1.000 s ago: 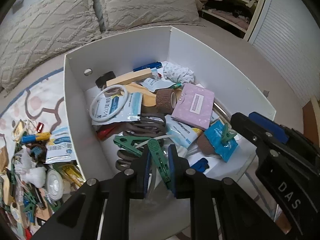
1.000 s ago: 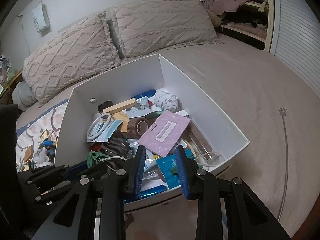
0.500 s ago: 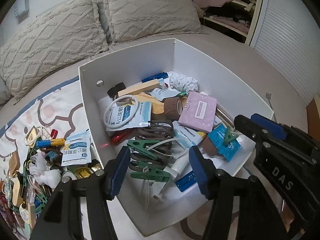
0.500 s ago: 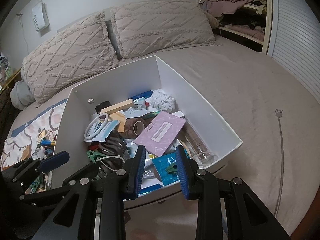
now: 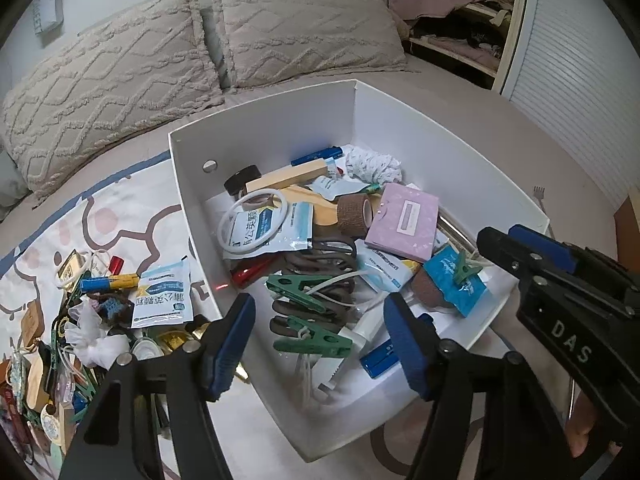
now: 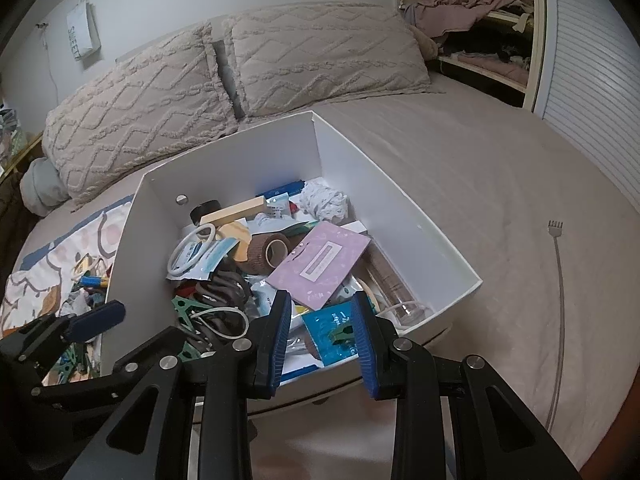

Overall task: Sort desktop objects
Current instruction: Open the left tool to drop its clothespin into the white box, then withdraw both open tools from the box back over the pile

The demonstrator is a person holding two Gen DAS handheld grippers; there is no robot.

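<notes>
A white box [image 5: 260, 132] on the bed holds mixed small items: two green clothespins [image 5: 312, 340], a pink card pack [image 5: 404, 220], a brown tape roll [image 5: 354, 210] and a white ring [image 5: 252, 220]. My left gripper [image 5: 319, 306] hovers over the box's near corner. Its jaws are opening wide and the pads touch nothing, with the clothespins lying in the box below them. My right gripper [image 6: 322, 300] is over the box's near edge, open by a narrow gap with nothing in it. A blue packet [image 6: 332, 336] with a small green clip lies beneath it.
Left of the box, a patterned mat [image 5: 120, 216] carries a pile of small clutter [image 5: 100, 300]: sachets, a battery, clips, tags. Two knitted pillows [image 6: 240, 68] lie behind the box. A long back scratcher [image 6: 558, 272] rests on the bedsheet at right. A shelf with clothes [image 6: 480, 12] stands beyond.
My left gripper was shut on a green clothespin, then opened wide and drew back. The clothespin now lies in the box. The right gripper has not moved.
</notes>
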